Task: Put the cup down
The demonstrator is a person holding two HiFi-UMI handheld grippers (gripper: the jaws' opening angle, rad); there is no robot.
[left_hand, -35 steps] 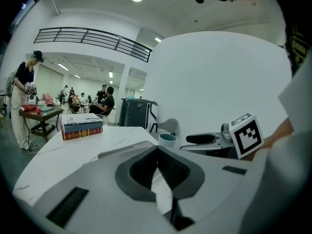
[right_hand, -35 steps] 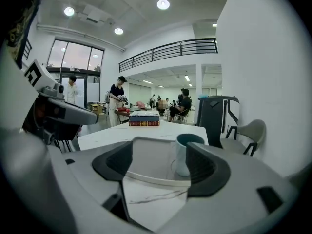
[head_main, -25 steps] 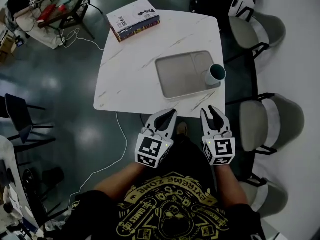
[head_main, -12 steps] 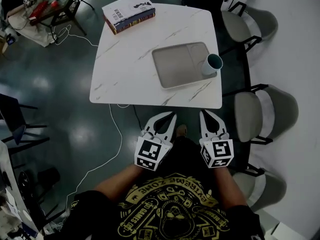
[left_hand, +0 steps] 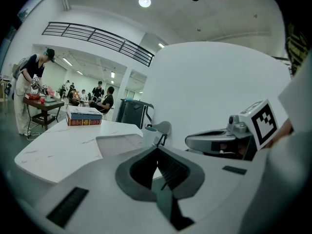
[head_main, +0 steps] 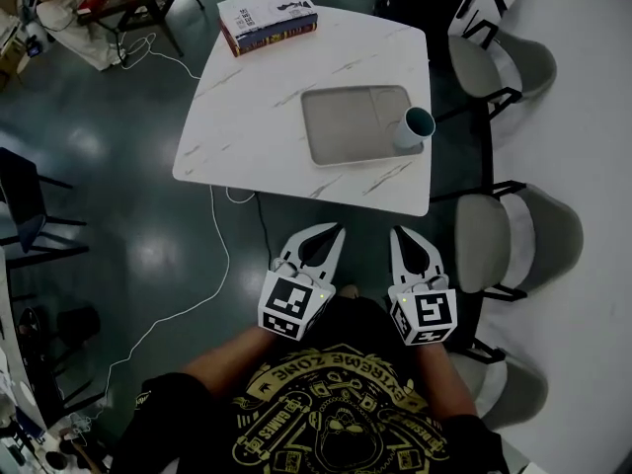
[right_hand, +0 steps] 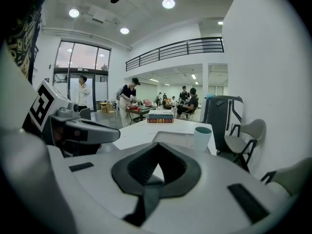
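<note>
A white cup point(head_main: 415, 128) with a teal inside stands upright on the right corner of a grey tray point(head_main: 351, 126) on the white marble table point(head_main: 247, 117). No gripper touches it. My left gripper point(head_main: 338, 229) and right gripper point(head_main: 397, 232) hang side by side in front of the table's near edge, well short of the cup. Both are shut with nothing between the jaws. The left gripper view has its closed tips point(left_hand: 157, 148) below the distant cup point(left_hand: 149, 133). From the right gripper view, the shut tips point(right_hand: 158, 146) sit left of the cup point(right_hand: 202, 138).
A thick book point(head_main: 267, 18) lies at the table's far left corner. Grey chairs point(head_main: 513, 230) stand along the right side. A white cable point(head_main: 212, 265) trails over the dark floor on the left. People stand at another table point(right_hand: 139, 110) in the background.
The right gripper's jaws, apart a second ago, have closed empty. Both grippers have drawn back from the table edge toward the person. The cup stays on the tray.
</note>
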